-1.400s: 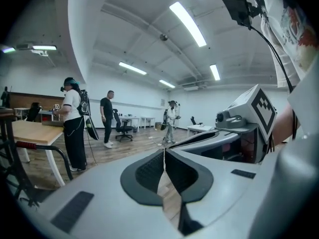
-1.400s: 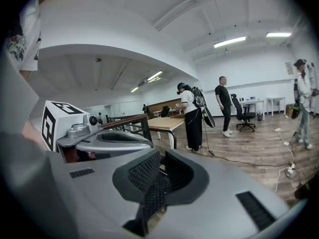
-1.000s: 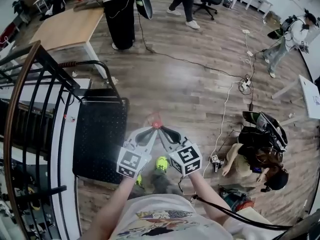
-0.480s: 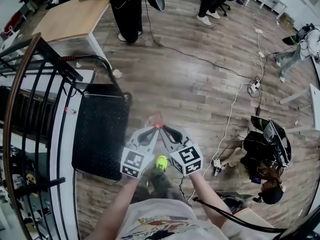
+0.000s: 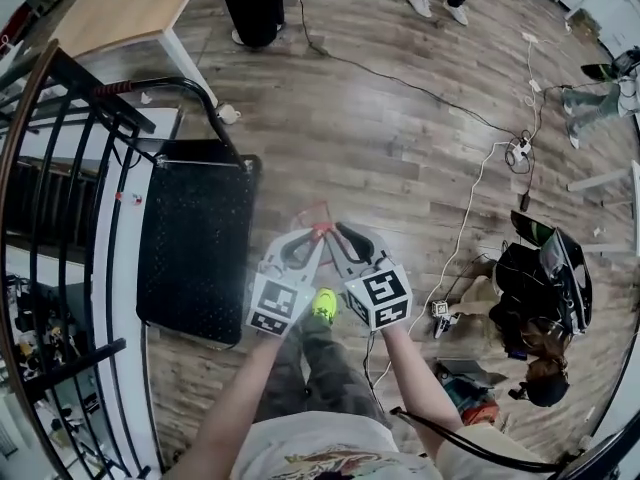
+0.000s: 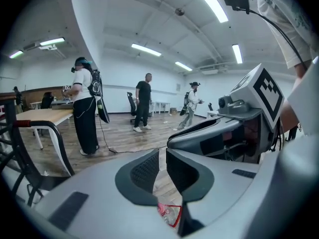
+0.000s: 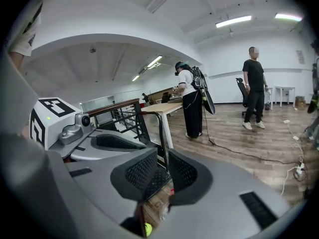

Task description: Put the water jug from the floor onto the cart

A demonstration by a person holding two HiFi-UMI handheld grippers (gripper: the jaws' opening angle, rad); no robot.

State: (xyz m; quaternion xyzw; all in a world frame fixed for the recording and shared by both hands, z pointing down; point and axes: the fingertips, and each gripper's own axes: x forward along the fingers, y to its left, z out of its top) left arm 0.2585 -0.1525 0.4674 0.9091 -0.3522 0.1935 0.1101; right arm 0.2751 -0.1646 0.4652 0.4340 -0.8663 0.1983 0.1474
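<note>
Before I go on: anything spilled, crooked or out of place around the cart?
Nothing spilled or damaged shows. The cart sits flat on the floor, its deck bare. The only oddity is the loose cables and a power strip trailing across the floor to its right, away from the jug.

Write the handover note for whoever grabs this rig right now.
Left gripper: shut, nothing between its jaws.
Right gripper: jaws opening, a gap between the pads, nothing in it.
Both are held side by side, tips close above the water jug; its red handle shows just below the jaws.
The jug looks to be on the floor, right of the cart in the head view. The cart's black deck has no jug on it.
Done: nothing yet; the jug is not gripped.
Left to do: open the left gripper, take the jug, then lift it onto the cart.
</note>
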